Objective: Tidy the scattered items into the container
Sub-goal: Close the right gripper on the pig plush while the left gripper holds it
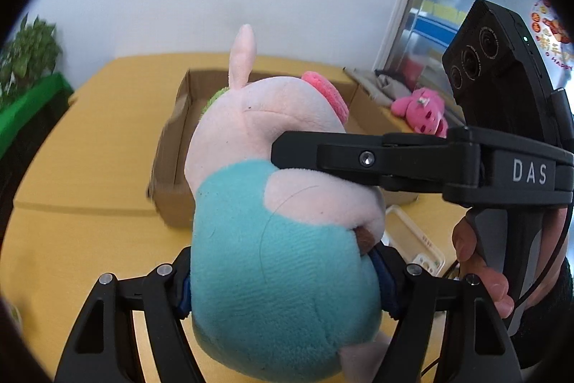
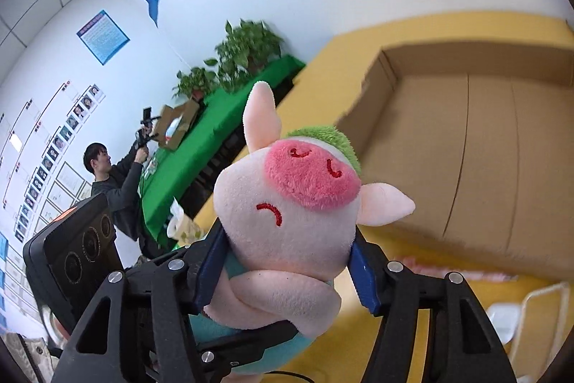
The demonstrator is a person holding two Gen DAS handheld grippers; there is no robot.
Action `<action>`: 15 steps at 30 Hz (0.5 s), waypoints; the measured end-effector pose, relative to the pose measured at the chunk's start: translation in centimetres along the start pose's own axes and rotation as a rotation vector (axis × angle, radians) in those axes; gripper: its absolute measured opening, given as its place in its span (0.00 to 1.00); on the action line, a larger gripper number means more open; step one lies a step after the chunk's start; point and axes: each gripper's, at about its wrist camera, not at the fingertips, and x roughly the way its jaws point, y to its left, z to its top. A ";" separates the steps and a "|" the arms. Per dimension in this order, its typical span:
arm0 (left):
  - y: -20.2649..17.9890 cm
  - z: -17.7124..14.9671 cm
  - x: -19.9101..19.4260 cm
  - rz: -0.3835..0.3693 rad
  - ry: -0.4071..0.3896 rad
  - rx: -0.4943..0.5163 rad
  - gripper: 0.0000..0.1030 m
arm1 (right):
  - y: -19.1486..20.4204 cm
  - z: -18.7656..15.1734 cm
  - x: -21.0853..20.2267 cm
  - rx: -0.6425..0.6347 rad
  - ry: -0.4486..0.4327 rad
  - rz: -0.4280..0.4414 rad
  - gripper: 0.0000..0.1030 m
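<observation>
Yellow table (image 1: 89, 139), box (image 1: 179, 146) mid-frame. Left gripper (image 1: 287, 289) & right gripper (image 2: 287, 275) both clamp pig toy (image 1: 272, 239); carry over box, lower, then release.

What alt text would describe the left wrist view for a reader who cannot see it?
Both grippers hold a pig plush in a teal shirt: the left gripper clamps its body, and the right gripper reaches in from the right at its neck. Behind it, an open cardboard box stands on the yellow table, with a pink plush lying beyond.
</observation>
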 end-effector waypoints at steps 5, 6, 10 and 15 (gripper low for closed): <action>-0.6 6.3 -0.9 -0.006 -0.095 0.074 0.73 | 1.4 5.7 -3.2 -0.070 -0.089 -0.022 0.64; -0.7 7.7 -0.8 -0.008 -0.110 0.086 0.73 | 1.6 6.9 -3.8 -0.081 -0.105 -0.024 0.64; -0.2 13.8 0.5 -0.013 -0.151 0.124 0.73 | 1.3 12.2 -5.4 -0.118 -0.160 -0.036 0.64; 1.3 18.8 3.7 -0.015 -0.127 0.124 0.73 | -1.2 18.0 -4.5 -0.114 -0.154 -0.043 0.63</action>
